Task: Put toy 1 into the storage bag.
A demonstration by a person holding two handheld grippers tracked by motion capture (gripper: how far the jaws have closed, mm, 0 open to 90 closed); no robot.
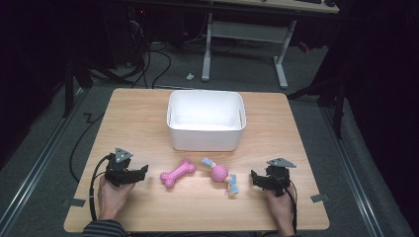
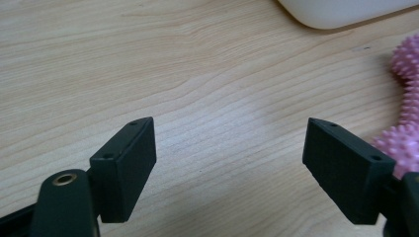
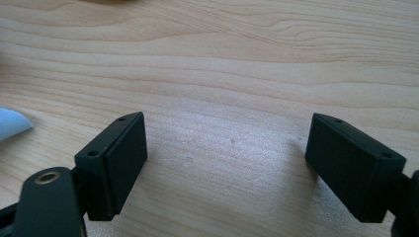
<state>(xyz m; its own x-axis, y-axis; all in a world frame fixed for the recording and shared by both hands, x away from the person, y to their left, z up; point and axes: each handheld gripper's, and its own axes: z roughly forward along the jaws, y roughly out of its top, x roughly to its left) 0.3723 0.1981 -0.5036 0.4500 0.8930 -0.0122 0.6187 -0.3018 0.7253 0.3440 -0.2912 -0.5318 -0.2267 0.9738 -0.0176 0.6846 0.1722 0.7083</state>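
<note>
Left gripper: the left gripper [image 1: 140, 173] sat near the table's front-left, held in the person's hand, its jaws wide apart over bare wood and gripping nothing.
Right gripper: the right gripper [image 1: 253, 177] rested near the front-right, jaws likewise spread with only wood between them.
Pink bone toy: the pink bone toy [image 1: 177, 173] lay flat between the two grippers, just to the right of the left gripper and apart from it; in the left gripper view its spiked end [image 2: 405, 143] showed beside the right-hand jaw.
Pink and blue toy: the pink and blue toy [image 1: 220, 175] lay near the bone, close to the right gripper's left, not touching it.
White bin: the white bin [image 1: 206, 140] stood upright beyond both toys, mid-table, open at the top.
Table: the wooden table [image 1: 133, 113] had nothing between grippers and toys.
Beyond: a white-legged desk [image 1: 279, 54] stood on the floor past the table's far edge.
</note>
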